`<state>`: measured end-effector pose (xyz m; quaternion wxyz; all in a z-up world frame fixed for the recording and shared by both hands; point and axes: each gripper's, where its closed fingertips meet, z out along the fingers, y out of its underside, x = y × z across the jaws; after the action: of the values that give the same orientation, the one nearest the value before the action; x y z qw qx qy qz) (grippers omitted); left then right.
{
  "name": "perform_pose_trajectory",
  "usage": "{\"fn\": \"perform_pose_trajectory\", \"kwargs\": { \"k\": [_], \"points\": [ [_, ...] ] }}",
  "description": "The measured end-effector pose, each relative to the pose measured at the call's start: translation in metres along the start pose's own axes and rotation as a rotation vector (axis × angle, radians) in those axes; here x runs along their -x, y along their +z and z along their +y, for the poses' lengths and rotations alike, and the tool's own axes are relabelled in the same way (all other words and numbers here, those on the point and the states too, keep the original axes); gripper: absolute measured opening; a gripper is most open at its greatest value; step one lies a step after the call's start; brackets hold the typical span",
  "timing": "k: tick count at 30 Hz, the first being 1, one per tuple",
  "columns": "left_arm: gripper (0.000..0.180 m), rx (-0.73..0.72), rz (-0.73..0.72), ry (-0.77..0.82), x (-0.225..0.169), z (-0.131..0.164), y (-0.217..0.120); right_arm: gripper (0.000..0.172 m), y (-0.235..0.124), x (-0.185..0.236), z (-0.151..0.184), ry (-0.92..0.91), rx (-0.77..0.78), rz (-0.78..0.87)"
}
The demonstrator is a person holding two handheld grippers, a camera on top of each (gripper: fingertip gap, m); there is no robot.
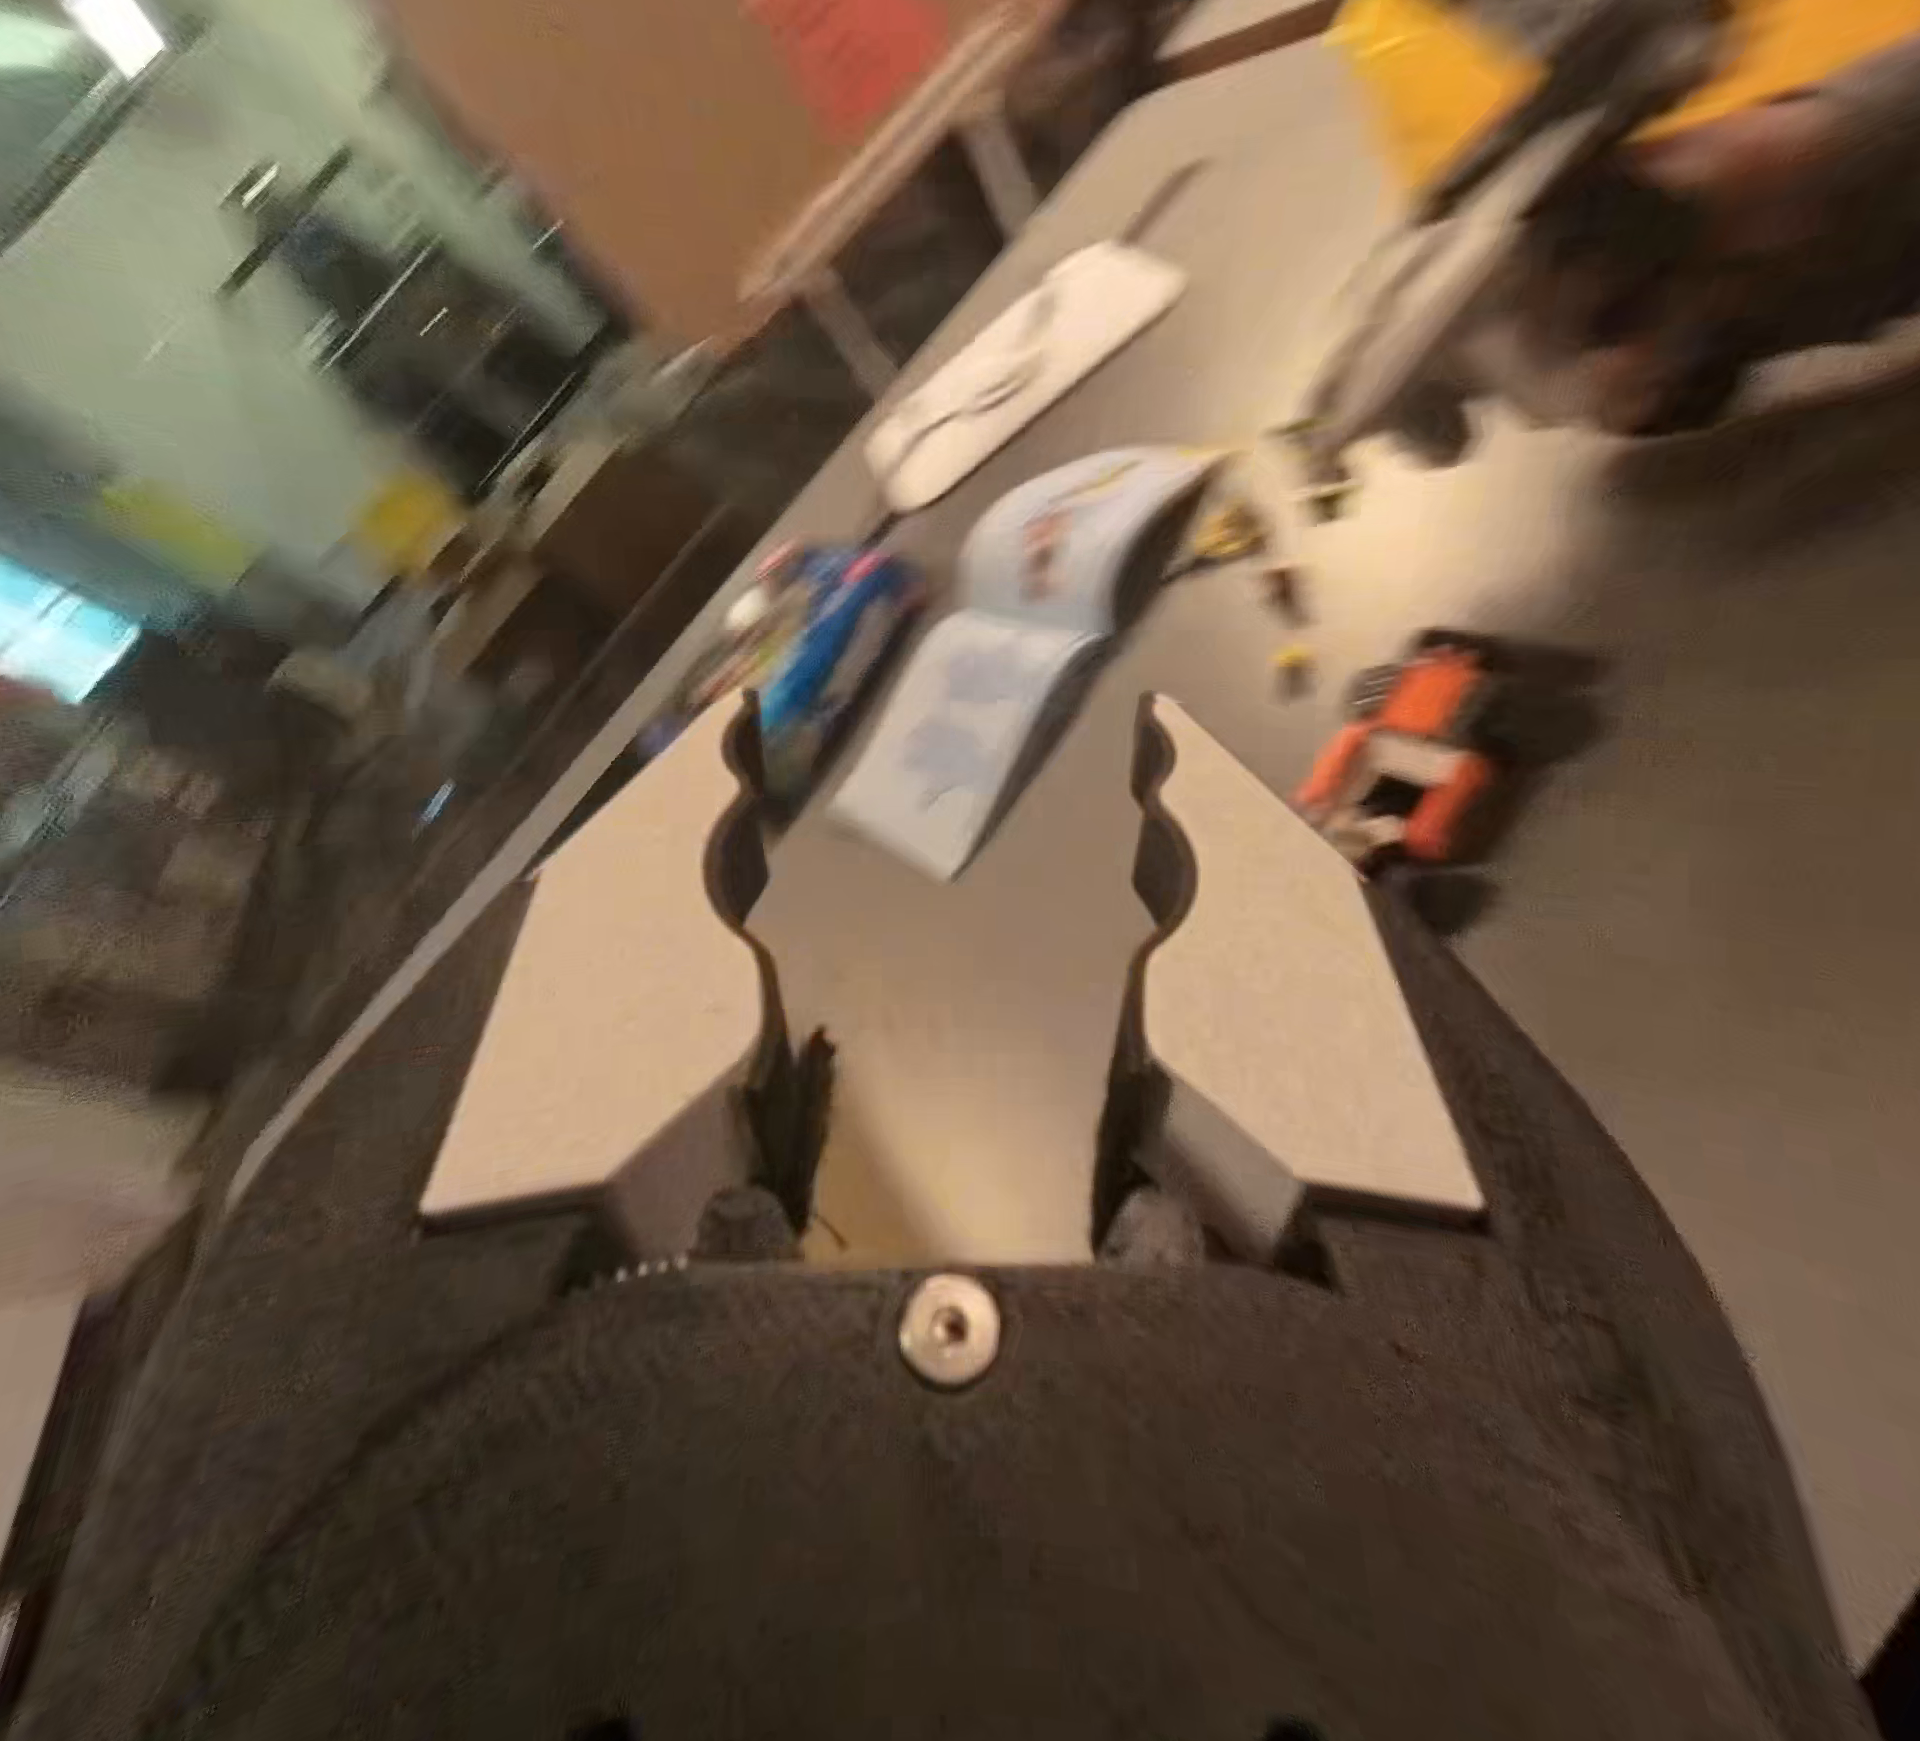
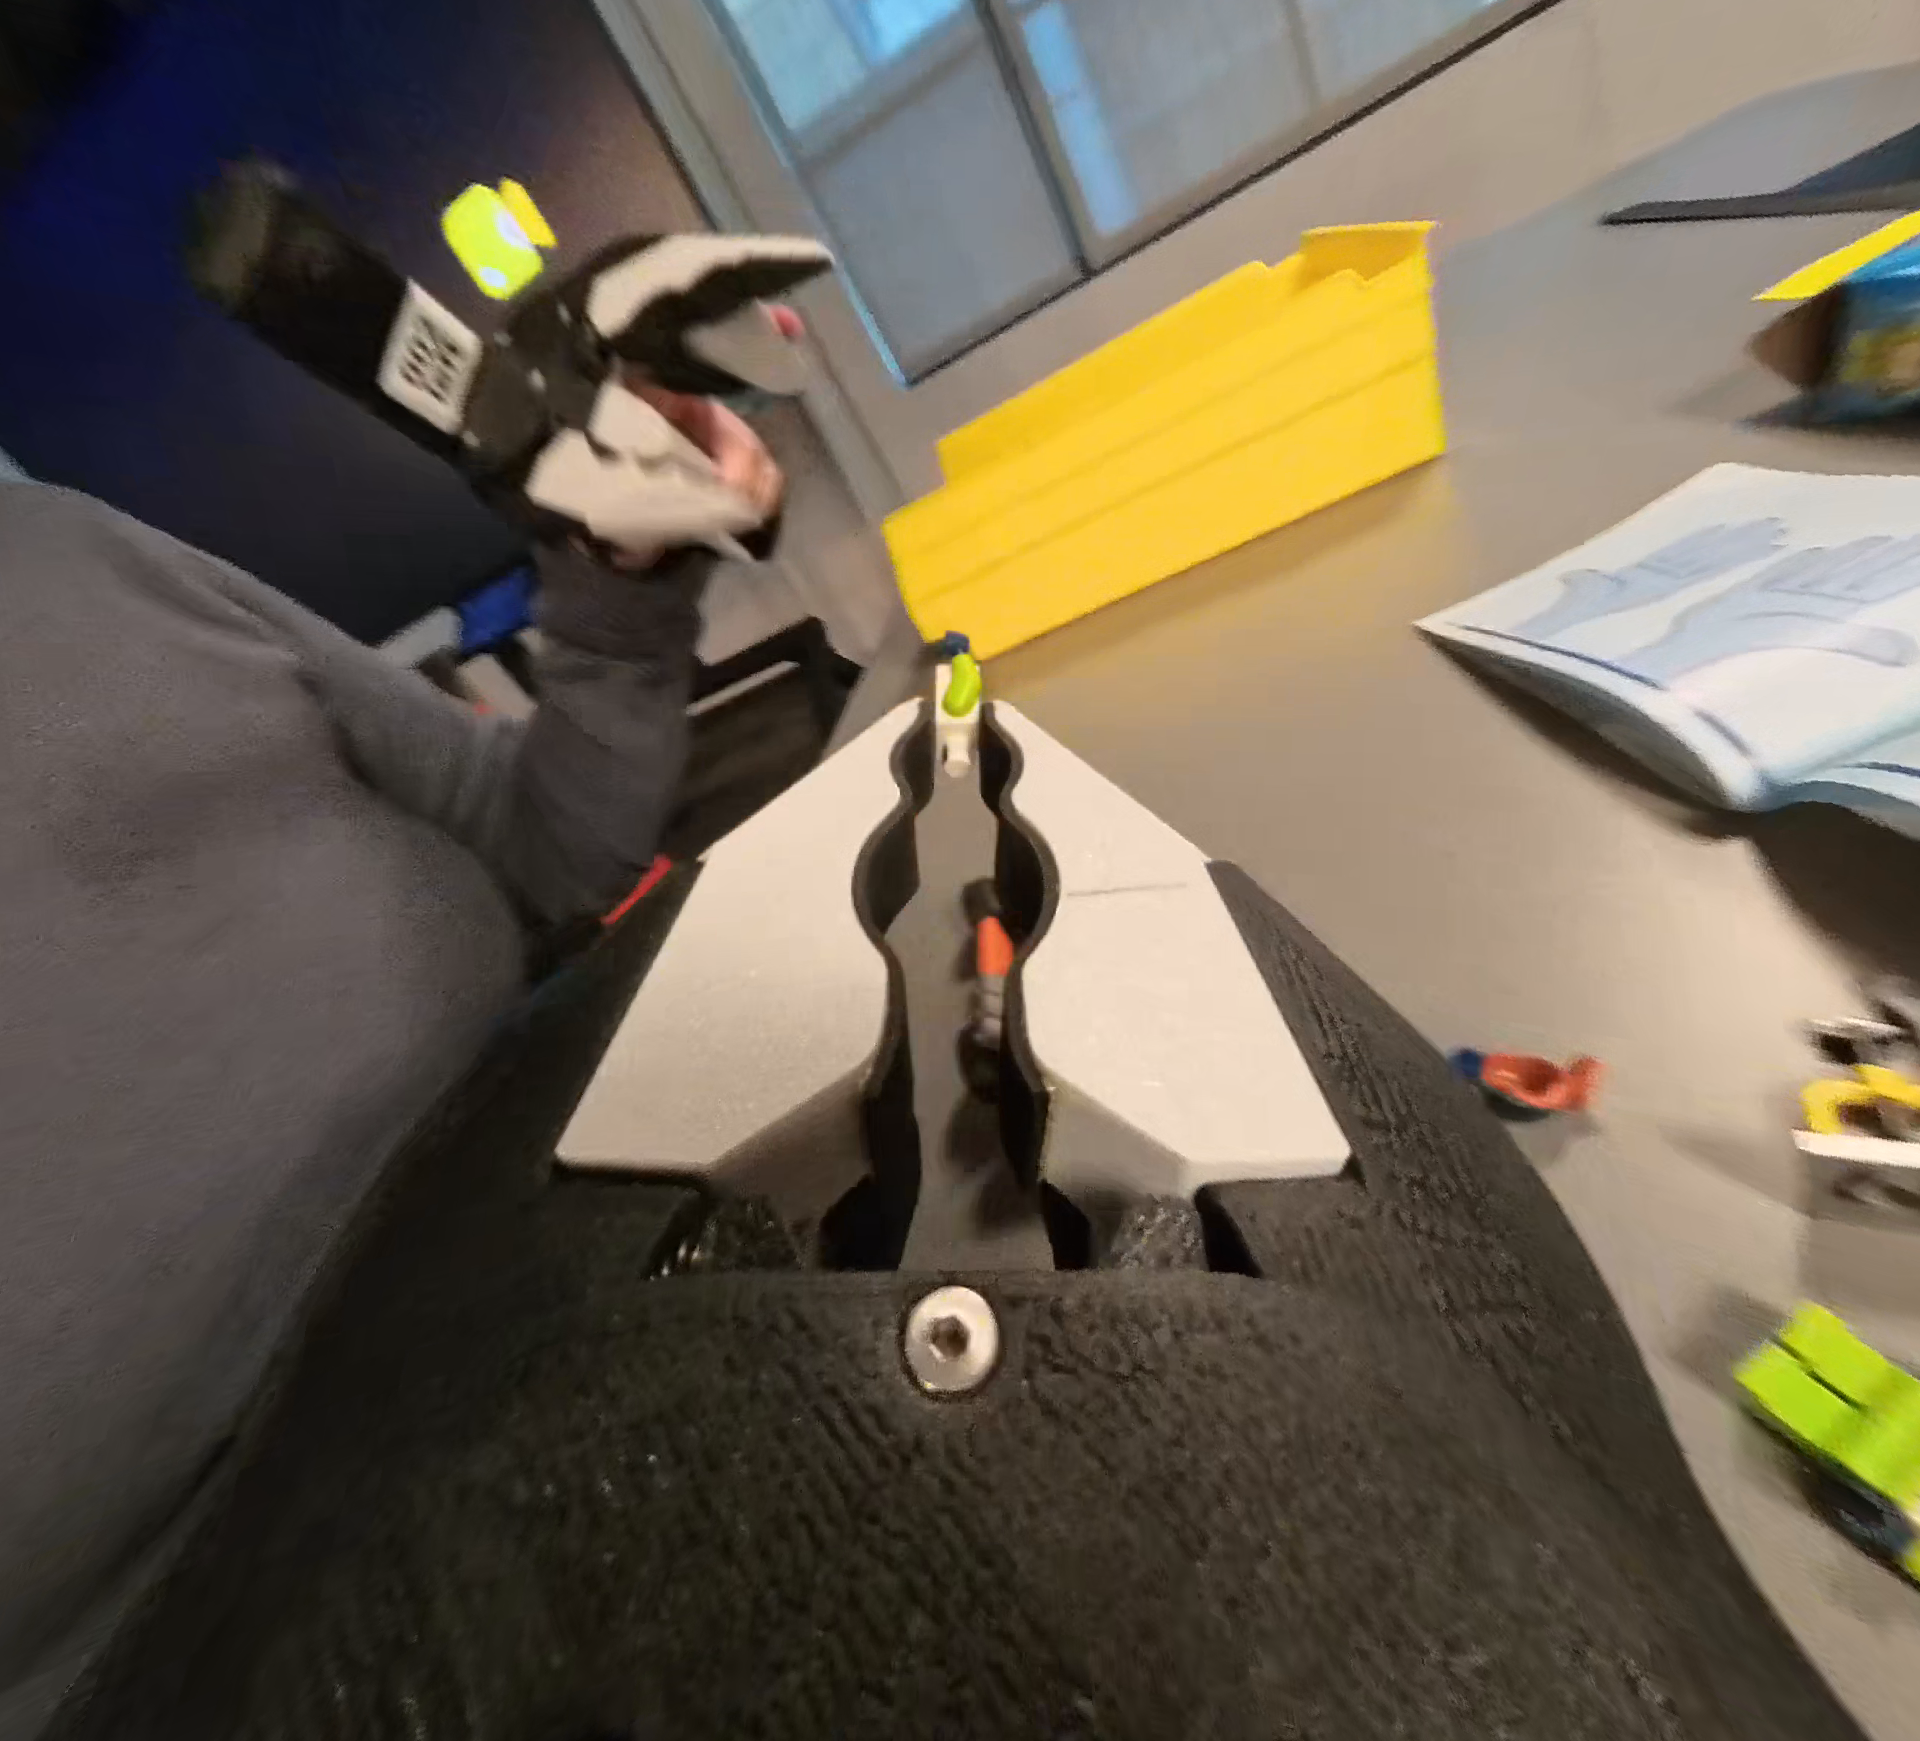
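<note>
My right gripper (image 2: 954,717) is shut on a small white toy piece (image 2: 954,741) with a lime-green part on top, pinched at the very fingertips, low over the grey table (image 2: 1299,808). A small orange and black piece (image 2: 992,951) lies on the table under its fingers. My left gripper (image 1: 951,704) is open with nothing between its pads, over the table near an open pale-blue booklet (image 1: 987,725). The view is blurred by motion. The left gripper also shows in the right wrist view (image 2: 795,372), raised at upper left with its fingers spread.
A yellow box lid (image 2: 1174,444) lies ahead of my right gripper, the booklet (image 2: 1714,631) to its right. Loose toy pieces lie at right: a red-blue one (image 2: 1538,1078) and a lime-green one (image 2: 1839,1390). An orange toy vehicle (image 1: 1413,756), a blue bag (image 1: 831,642) and a white tray (image 1: 1018,372) are on the table.
</note>
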<state>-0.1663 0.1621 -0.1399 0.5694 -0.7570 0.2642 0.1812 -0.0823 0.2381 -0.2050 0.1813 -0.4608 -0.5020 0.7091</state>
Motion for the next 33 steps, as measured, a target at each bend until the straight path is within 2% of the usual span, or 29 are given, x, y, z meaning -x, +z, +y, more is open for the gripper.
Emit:
{"fn": "perform_pose_trajectory", "kwargs": {
  "k": [2,4,7,9,14,21,24,26,29,31,33],
  "points": [
    [0.08,-0.084,0.155,0.141,-0.05,-0.014,0.024,0.006,0.003,0.009,0.001,0.032,-0.001,-0.066],
    [0.081,-0.181,0.213,0.244,-0.082,-0.026,0.041,0.006,0.005,0.02,0.003,0.054,0.011,-0.138],
    [0.076,-0.241,0.294,0.244,-0.109,-0.033,0.059,0.006,0.008,0.029,0.009,0.083,0.047,-0.2],
    [0.067,-0.243,0.293,0.263,-0.113,-0.032,0.069,0.007,0.01,0.033,0.014,0.095,0.073,-0.225],
    [0.028,-0.263,0.23,0.391,-0.114,-0.032,0.076,0.006,0.012,0.039,0.016,0.106,0.089,-0.258],
    [0.025,-0.198,0.29,0.347,-0.114,-0.023,0.078,0.007,0.015,0.033,0.018,0.11,0.092,-0.222],
    [0.025,-0.127,0.156,0.349,-0.084,-0.014,0.078,0.02,0.011,0.021,0.008,0.084,0.035,-0.148],
    [0.025,-0.08,-0.015,0.305,-0.044,-0.007,0.068,0.023,0.006,0.014,-0.002,0.054,-0.016,-0.095],
    [0.025,-0.077,-0.298,0.202,0.027,0.005,0.035,0.023,-0.001,0.004,-0.011,-0.012,-0.053,0.003],
    [0.025,-0.019,-0.491,0.119,0.075,0.027,0.009,0.023,-0.004,-0.008,-0.014,-0.057,-0.056,0.105],
    [0.025,0.106,-0.688,0.046,0.12,0.061,-0.022,0.022,-0.007,-0.018,-0.014,-0.111,-0.036,0.198]
  ]
}}
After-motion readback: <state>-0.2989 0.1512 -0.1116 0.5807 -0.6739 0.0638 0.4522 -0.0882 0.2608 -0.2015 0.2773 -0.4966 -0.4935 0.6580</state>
